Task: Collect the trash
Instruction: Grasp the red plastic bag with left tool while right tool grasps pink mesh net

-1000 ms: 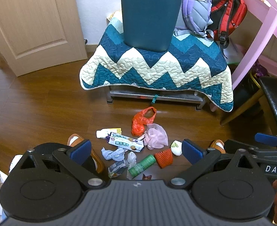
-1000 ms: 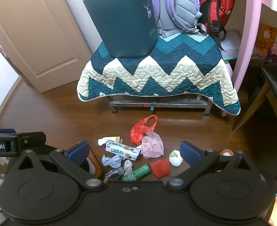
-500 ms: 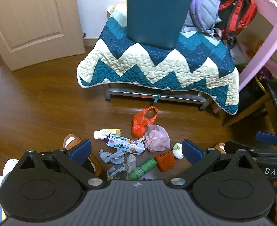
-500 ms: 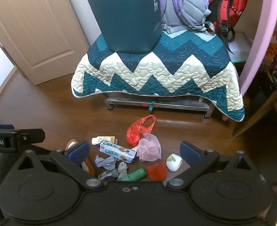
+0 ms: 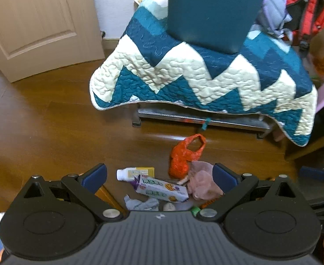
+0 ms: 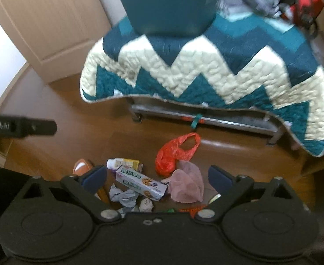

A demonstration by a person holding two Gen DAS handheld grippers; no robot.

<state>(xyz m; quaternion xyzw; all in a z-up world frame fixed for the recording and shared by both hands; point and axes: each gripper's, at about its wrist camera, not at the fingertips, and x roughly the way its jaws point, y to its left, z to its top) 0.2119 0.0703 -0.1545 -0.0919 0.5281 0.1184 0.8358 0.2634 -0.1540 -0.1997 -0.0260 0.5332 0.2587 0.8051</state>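
Below, both empty claws, left (image 5: 159,173) and right (image 6: 157,175), spread wide over floor trash beside the quilt (image 5: 206,77); lower squarely onto the biscuit box (image 6: 141,182) before squeezing.

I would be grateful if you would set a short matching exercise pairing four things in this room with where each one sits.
Things:
1. dark teal bin
2. red plastic bag
3. cookie box
4. red backpack

Places:
A. on the floor, between the small bottle and the pink bag
B. on the zigzag quilt
C. far right, behind the quilt
D. on the floor, in front of the quilt-covered bench

Pairs: 1-B, 2-D, 3-A, 4-C
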